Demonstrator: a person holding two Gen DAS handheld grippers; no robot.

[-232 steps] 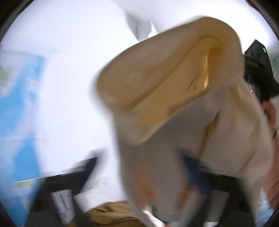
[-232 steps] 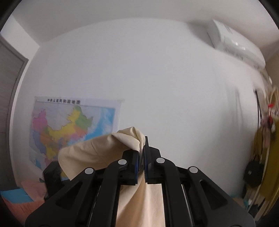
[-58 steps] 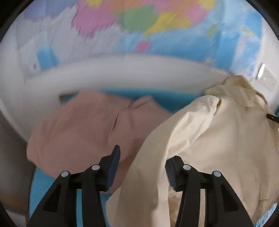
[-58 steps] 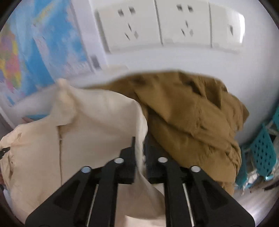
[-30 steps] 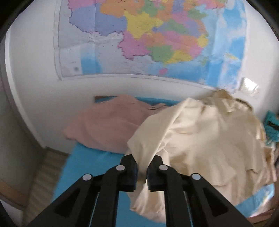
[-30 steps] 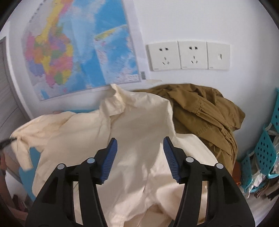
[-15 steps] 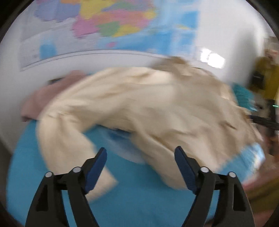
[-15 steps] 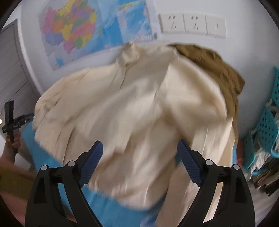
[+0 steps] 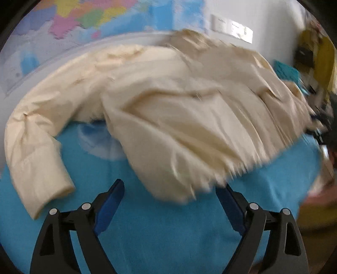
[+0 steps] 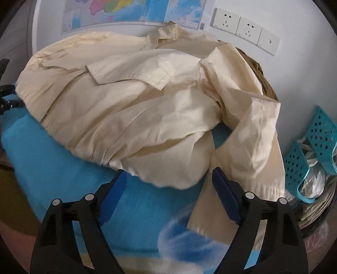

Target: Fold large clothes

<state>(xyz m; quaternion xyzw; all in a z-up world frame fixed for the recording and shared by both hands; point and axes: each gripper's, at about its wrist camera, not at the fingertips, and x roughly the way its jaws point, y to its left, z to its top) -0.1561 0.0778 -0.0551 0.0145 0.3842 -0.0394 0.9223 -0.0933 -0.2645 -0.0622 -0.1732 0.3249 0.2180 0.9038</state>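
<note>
A large cream shirt (image 9: pixel 172 101) lies crumpled on a blue blanket (image 9: pixel 160 236), one sleeve (image 9: pixel 35 160) hanging down at the left. In the right wrist view the shirt (image 10: pixel 134 101) shows its collar at the back and its other sleeve (image 10: pixel 252 147) draped off the right side. My left gripper (image 9: pixel 170 200) is open and empty just in front of the shirt's near hem. My right gripper (image 10: pixel 168 187) is open and empty at the shirt's near edge.
A map (image 10: pixel 126 12) and wall sockets (image 10: pixel 246 29) are on the wall behind. A brown garment (image 10: pixel 265 80) lies behind the shirt at the right. A teal perforated basket (image 10: pixel 316 147) stands at the right. The left gripper's tips (image 10: pixel 6 99) show at the left edge.
Both grippers let go of the shirt and opened wide. The shirt dropped and spread over the blue blanket, and both grippers drew back to its near edge.
</note>
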